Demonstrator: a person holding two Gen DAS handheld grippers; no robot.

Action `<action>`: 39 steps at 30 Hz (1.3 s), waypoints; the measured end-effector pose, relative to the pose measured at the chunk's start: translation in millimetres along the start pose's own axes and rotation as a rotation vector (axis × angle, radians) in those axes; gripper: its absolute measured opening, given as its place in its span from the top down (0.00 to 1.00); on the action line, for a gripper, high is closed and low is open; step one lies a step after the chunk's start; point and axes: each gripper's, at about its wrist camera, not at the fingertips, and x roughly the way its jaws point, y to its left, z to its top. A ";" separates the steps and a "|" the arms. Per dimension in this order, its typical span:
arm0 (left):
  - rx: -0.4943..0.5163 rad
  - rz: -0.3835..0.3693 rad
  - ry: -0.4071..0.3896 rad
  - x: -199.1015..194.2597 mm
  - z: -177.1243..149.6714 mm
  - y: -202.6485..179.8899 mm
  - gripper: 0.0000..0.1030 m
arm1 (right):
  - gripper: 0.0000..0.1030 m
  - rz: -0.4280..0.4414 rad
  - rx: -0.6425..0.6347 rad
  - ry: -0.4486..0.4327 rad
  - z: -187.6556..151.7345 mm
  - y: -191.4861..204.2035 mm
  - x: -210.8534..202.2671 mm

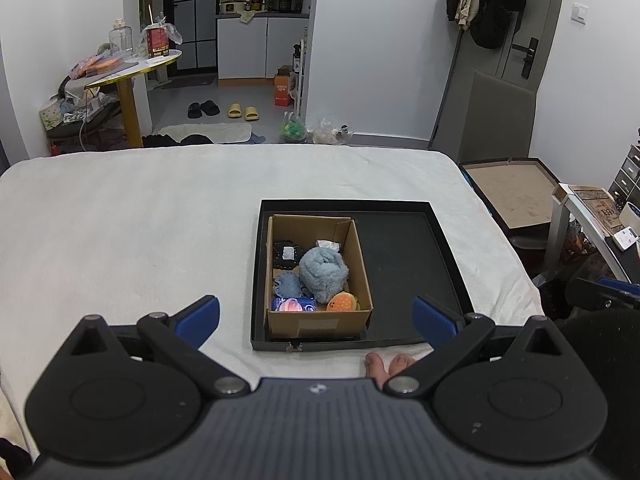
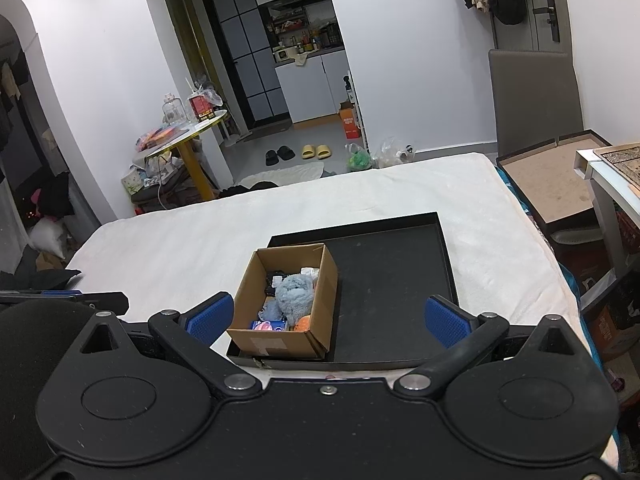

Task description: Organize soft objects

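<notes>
The fluffy blue plush [image 1: 323, 275] is judged light and squashy, best pinched mid-body; both grippers' [image 1: 316, 318] [image 2: 327, 318] fingers are held apart, empty.

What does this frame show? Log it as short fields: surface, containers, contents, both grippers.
surface: white blanket
tray: black tray, right half bare
box: open cardboard box in the tray's left half
contents: blue-grey plush, orange burger toy, black item, blue crochet piece, blue packet
left gripper: open, holding nothing, short of the box
right gripper: open, holding nothing, short of the tray
</notes>
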 end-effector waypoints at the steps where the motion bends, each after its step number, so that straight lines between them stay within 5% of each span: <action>1: 0.003 0.002 -0.001 -0.4 0.4 0.1 0.01 | 0.00 0.000 0.000 0.001 0.0 0.1 0.0; 39: -0.006 -0.003 -0.001 0.1 -0.2 -3.6 0.01 | 0.00 -0.006 -0.002 0.000 -2.0 1.2 -1.4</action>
